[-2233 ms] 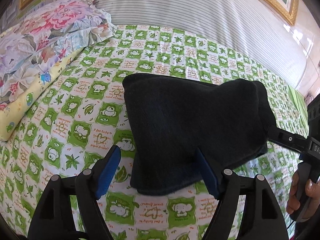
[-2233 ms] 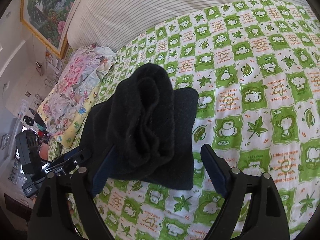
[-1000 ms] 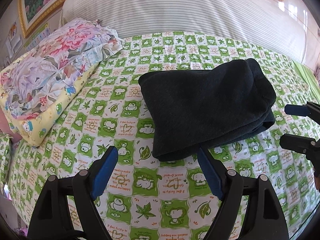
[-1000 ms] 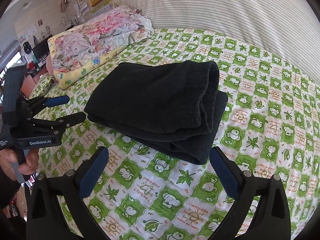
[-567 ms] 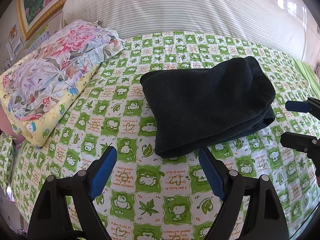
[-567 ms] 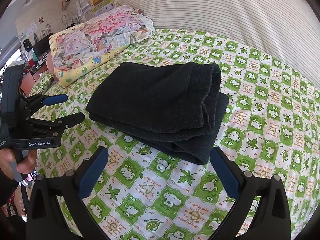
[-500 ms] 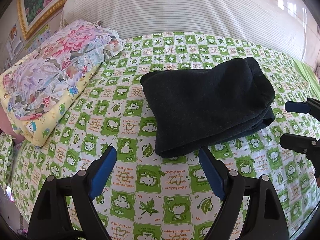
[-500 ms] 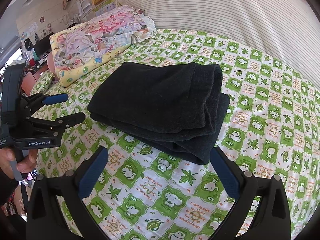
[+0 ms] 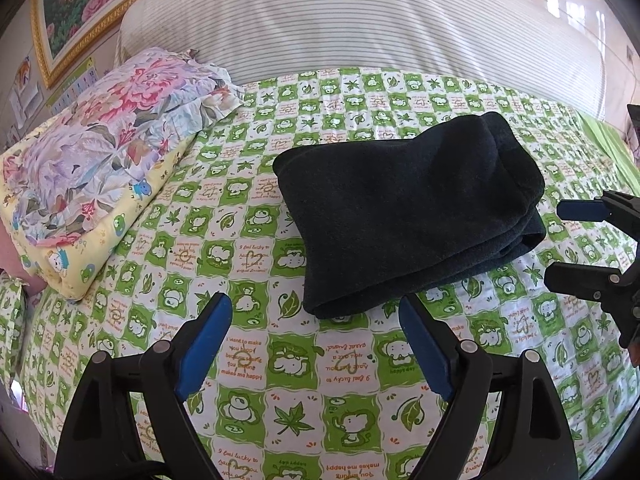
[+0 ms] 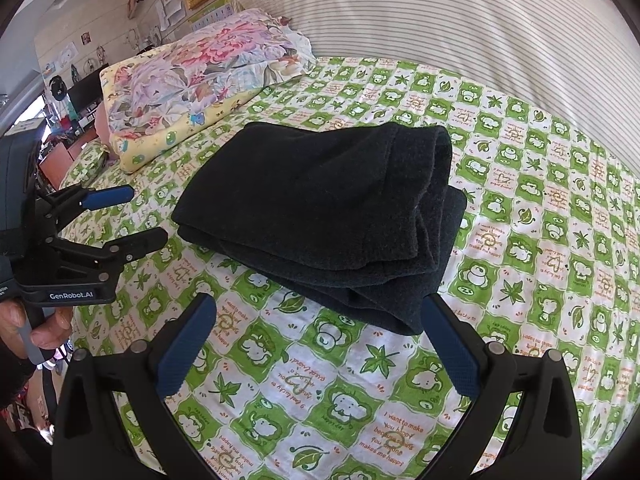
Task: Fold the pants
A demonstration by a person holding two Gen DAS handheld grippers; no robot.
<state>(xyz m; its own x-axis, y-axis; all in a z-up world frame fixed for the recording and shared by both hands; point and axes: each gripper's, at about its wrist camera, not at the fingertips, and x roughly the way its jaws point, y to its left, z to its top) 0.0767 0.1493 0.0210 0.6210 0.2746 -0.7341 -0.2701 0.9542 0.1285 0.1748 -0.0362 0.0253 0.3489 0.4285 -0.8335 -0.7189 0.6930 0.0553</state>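
The black pants point(image 9: 404, 208) lie folded in a thick stack on the green-and-white patterned bed sheet point(image 9: 256, 360); they also show in the right wrist view point(image 10: 320, 216). My left gripper point(image 9: 316, 320) is open and empty, just short of the stack's near edge. My right gripper point(image 10: 320, 316) is open and empty, near the stack's folded end. Each gripper shows in the other's view, the right one point(image 9: 560, 240) and the left one point(image 10: 148, 216), both with jaws apart.
A floral pillow point(image 9: 104, 160) on a yellow quilt point(image 9: 80, 256) lies to the left. A striped headboard cushion point(image 9: 360, 28) runs along the back. Framed pictures hang on the wall. A cluttered room shows past the bed's left edge point(image 10: 56, 92).
Both grippers let go of the pants and pulled back from the stack. Over the last half second almost nothing has moved.
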